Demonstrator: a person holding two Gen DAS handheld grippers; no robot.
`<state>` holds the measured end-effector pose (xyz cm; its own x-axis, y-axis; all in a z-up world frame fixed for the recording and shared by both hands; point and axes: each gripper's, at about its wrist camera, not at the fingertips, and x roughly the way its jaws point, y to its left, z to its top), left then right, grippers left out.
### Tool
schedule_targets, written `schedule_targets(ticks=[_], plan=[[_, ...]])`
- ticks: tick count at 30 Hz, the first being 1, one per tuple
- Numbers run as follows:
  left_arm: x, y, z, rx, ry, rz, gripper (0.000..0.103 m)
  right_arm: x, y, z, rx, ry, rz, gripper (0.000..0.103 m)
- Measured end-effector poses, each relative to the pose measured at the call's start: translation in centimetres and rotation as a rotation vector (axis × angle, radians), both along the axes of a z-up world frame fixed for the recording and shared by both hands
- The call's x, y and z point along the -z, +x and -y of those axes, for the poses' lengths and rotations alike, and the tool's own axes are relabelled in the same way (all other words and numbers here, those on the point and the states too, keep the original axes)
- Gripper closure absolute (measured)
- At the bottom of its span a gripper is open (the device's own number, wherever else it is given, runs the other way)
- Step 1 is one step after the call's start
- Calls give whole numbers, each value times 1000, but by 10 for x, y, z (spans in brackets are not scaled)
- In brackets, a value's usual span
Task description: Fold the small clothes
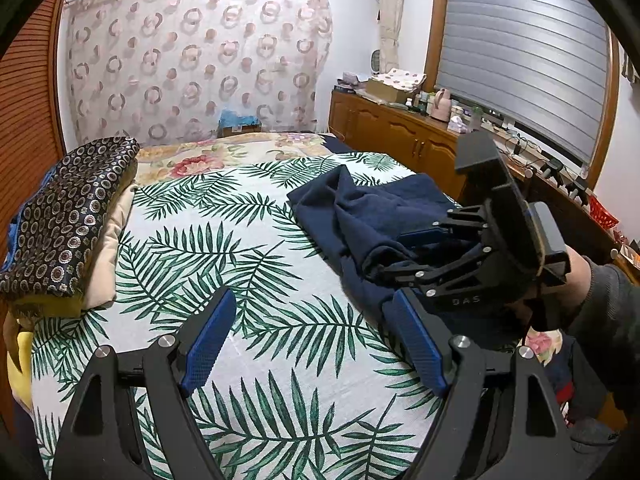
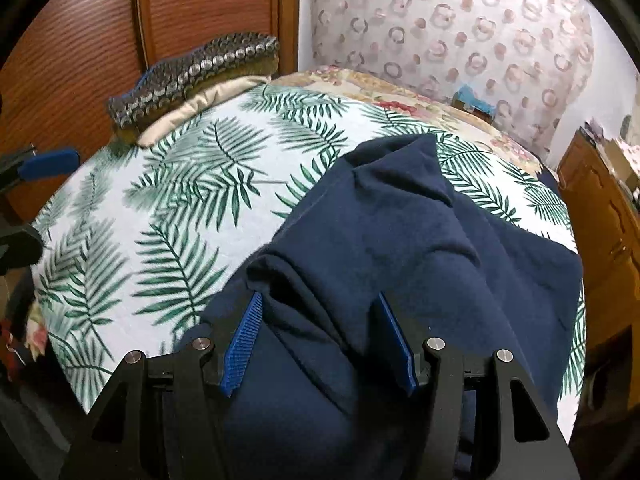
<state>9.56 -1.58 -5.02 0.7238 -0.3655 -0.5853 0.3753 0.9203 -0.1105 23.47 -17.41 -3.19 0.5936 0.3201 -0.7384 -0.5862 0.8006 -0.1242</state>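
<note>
A dark navy garment point(image 1: 360, 216) lies rumpled on the leaf-print bed cover point(image 1: 224, 248), toward its right side. My left gripper point(image 1: 316, 312) is open and empty, hovering over the cover to the left of the garment. My right gripper point(image 1: 416, 248) sits over the garment's near edge. In the right wrist view the right gripper point(image 2: 318, 300) is open, its blue pads point(image 2: 244, 340) spread around a raised fold of the navy garment point(image 2: 400, 240), with cloth between them.
A stack of folded clothes with a dark ring-patterned piece on top point(image 1: 68, 220) sits at the bed's left edge. A wooden cabinet point(image 1: 400, 136) with small items runs along the right wall. A wooden door point(image 2: 100, 40) stands behind the bed.
</note>
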Motion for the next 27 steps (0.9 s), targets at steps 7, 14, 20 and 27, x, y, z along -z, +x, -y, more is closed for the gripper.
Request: schedule_targets(ticks=[7,14,20,27], plan=[[1,0,3,5,6,-2,22,-10,5,7,-39,37,-10,96],[5,0,3,6,-3,-9,22,-69,22,66,70,186,80,96],[8,1,7,18,0,-15,22,-85,63,116,255,165,112,96],[14,2,12,31,3,-32,22,-59,111,146,462,77,27,78]])
